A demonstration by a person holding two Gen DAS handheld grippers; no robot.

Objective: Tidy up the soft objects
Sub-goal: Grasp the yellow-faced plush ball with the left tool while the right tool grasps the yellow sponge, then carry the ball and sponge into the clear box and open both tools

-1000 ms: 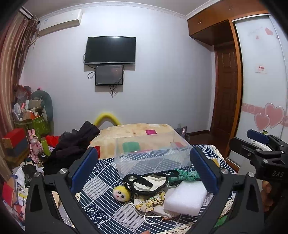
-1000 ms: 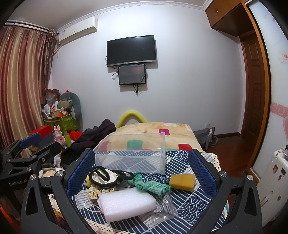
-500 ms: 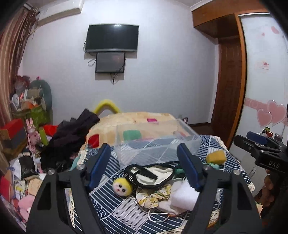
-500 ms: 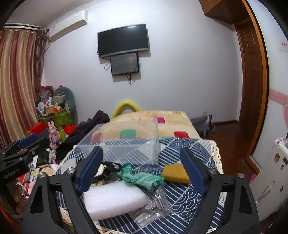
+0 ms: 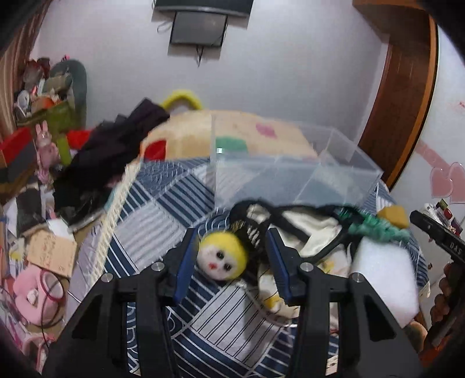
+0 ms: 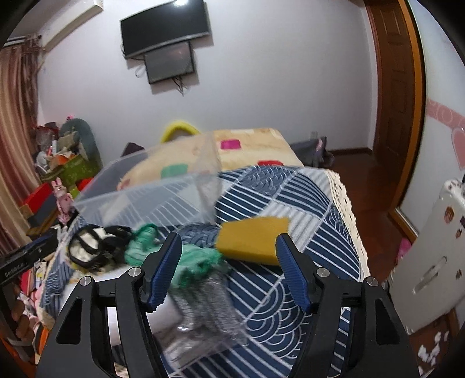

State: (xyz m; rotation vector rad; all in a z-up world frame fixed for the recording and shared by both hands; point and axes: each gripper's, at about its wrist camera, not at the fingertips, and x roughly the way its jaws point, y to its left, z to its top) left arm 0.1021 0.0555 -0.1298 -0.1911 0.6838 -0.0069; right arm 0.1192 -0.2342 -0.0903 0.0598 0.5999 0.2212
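Nearest in the left wrist view, the left gripper (image 5: 229, 256) stands open with its blue pads on either side of the doll (image 5: 222, 258), a small yellow-haired head with a white face lying on the blue patterned cloth (image 5: 162, 215); the pads sit just beside the doll, and whether they touch it cannot be told. To the doll's right lies a cream pouch (image 5: 308, 229) with black straps, and nearer the edge a white foam block (image 5: 383, 279). Beyond the pouch are a green scrunchie (image 5: 377, 229) and a yellow sponge (image 5: 393, 216). In the right wrist view, the right gripper (image 6: 228, 263) is open too, its jaws wide apart; the sponge (image 6: 252, 240) sits just ahead, touching the tip of the right-hand finger, while the scrunchie (image 6: 186, 258) lies by the left-hand one, blurred. Below them a crumpled clear plastic bag (image 6: 203, 314) rests on the cloth. Farther back stands the clear bin (image 6: 151, 197), behind all the soft things and apart from both grippers. Beyond the cloth is a tan quilt (image 6: 250, 145) with coloured patches, and on the far wall hangs a TV (image 6: 165, 26).
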